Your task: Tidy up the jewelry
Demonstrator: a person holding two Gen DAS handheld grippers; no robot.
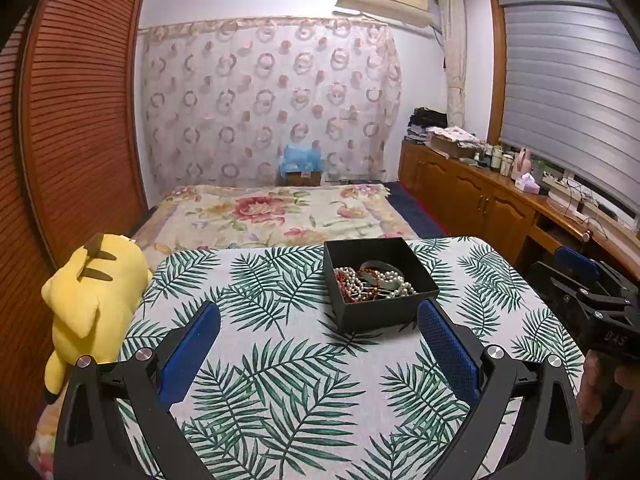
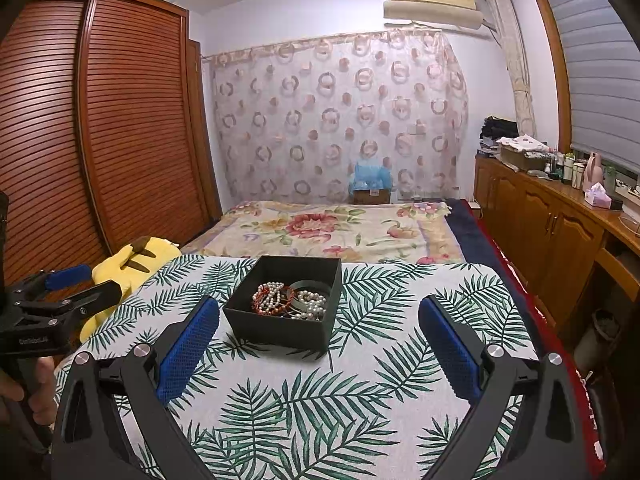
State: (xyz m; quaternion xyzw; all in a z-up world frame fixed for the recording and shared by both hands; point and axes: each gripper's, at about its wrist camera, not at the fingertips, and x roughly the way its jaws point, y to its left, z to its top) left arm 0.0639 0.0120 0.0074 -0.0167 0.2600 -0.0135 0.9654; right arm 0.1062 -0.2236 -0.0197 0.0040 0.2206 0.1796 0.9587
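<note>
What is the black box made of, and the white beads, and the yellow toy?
The black box looks like matte cardboard: flat, dull walls with sharp edges, though stiff plastic is possible. The white beads look like pearls or glossy plastic, since they shine. The yellow toy looks like soft plush fabric, fuzzy and squashy.

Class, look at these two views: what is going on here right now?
A person holds a gripper in each hand above a leaf-print tablecloth. Both the left gripper and right gripper are open and hold nothing. Ahead sits an open black box with pearl and red bead jewelry tangled inside. A yellow plush toy lies beside the table.
</note>
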